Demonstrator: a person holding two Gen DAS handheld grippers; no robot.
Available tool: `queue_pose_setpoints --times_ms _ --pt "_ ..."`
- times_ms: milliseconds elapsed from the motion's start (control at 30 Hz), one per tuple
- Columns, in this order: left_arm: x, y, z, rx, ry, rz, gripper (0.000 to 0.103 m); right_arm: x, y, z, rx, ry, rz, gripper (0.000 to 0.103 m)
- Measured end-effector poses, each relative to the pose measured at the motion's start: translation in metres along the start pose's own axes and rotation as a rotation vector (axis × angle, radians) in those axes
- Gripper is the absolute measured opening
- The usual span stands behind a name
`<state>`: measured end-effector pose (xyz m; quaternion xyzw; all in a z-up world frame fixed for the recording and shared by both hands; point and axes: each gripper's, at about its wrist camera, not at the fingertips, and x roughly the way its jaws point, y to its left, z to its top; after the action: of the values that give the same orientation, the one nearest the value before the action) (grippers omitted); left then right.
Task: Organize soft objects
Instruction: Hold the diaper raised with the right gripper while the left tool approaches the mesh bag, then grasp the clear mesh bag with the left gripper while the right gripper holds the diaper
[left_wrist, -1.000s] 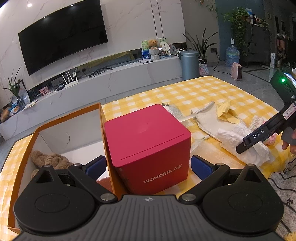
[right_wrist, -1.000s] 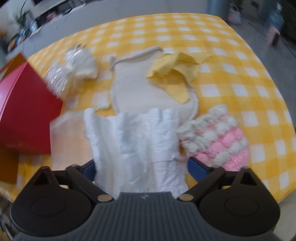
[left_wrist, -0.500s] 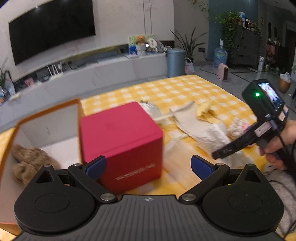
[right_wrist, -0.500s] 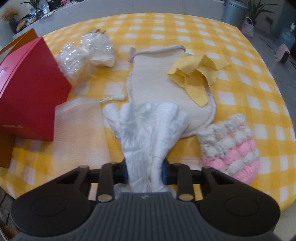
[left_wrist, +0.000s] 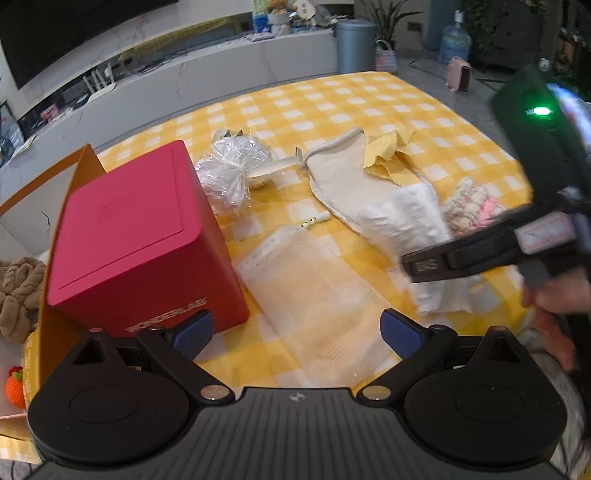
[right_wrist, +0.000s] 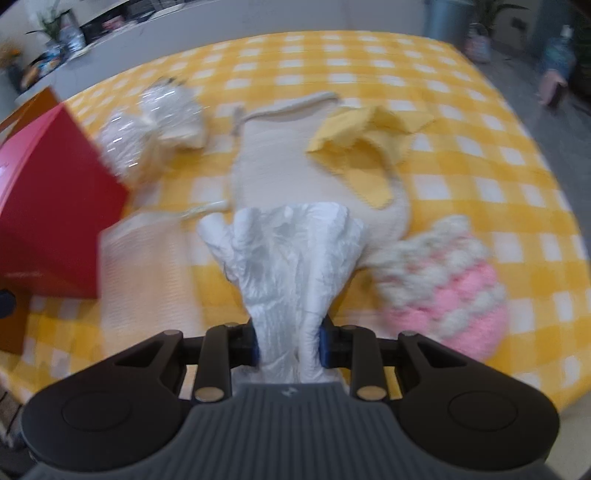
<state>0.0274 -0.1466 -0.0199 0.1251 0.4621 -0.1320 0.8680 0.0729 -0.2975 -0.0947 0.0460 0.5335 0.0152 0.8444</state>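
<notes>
My right gripper (right_wrist: 288, 343) is shut on a crumpled white cloth (right_wrist: 291, 251), bunched between its blue pads and lying partly on a cream mitt (right_wrist: 288, 162). A yellow cloth (right_wrist: 369, 147) lies on the mitt's far right. A pink-and-white crochet piece (right_wrist: 443, 291) sits to the right. My left gripper (left_wrist: 295, 332) is open over a sheer mesh bag (left_wrist: 314, 295), with nothing between its fingers. From the left wrist view the right gripper (left_wrist: 424, 266) shows side-on over the white cloth (left_wrist: 413, 221).
A red box (left_wrist: 136, 236) stands left of the mesh bag, against an orange open box (left_wrist: 44, 314) holding a brown knit item (left_wrist: 14, 291) and an orange crochet toy (left_wrist: 14, 384). Two plastic-wrapped bundles (left_wrist: 229, 170) lie behind. The table edge runs close on the right.
My right gripper closed on the white cloth and gathered it into a bunch. My left gripper swung right, from over the red box to over the mesh bag.
</notes>
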Motion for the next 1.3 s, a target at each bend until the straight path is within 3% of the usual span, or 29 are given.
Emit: queue_pose_setpoints --times_ms 300,600,733,867,1100,1133,1200,1267,1300 --pt "0.045 -0.007 0.024 -0.186 0.138 0.053 0.103 -0.035 -0.028 -0.002 0.126 -0.153 0.055 0.026" --pt "0.090 -0.012 0.034 -0.320 0.240 0.142 0.103 -0.039 -0.041 -0.003 0.181 -0.179 0.078 0.026" --pt "0.093 -0.017 0.034 -0.325 0.211 0.157 0.103 -0.041 -0.044 -0.005 0.195 -0.183 0.068 0.026" --pt "0.095 -0.011 0.035 -0.365 0.205 0.111 0.103 -0.043 -0.044 -0.006 0.196 -0.185 0.068 0.026" --pt "0.089 -0.014 0.031 -0.347 0.150 0.098 0.103 -0.045 -0.042 -0.006 0.181 -0.193 0.086 0.026" --pt "0.086 -0.014 0.031 -0.334 0.135 0.091 0.096 -0.045 -0.043 -0.006 0.182 -0.193 0.086 0.026" --pt "0.080 -0.015 0.030 -0.297 0.109 0.079 0.067 -0.044 -0.043 -0.006 0.184 -0.192 0.086 0.026" --pt "0.073 -0.013 0.027 -0.288 0.104 0.059 0.013 -0.044 -0.042 -0.006 0.181 -0.192 0.084 0.026" --pt "0.072 -0.012 0.026 -0.287 0.108 0.043 0.004 -0.045 -0.042 -0.006 0.178 -0.194 0.085 0.026"
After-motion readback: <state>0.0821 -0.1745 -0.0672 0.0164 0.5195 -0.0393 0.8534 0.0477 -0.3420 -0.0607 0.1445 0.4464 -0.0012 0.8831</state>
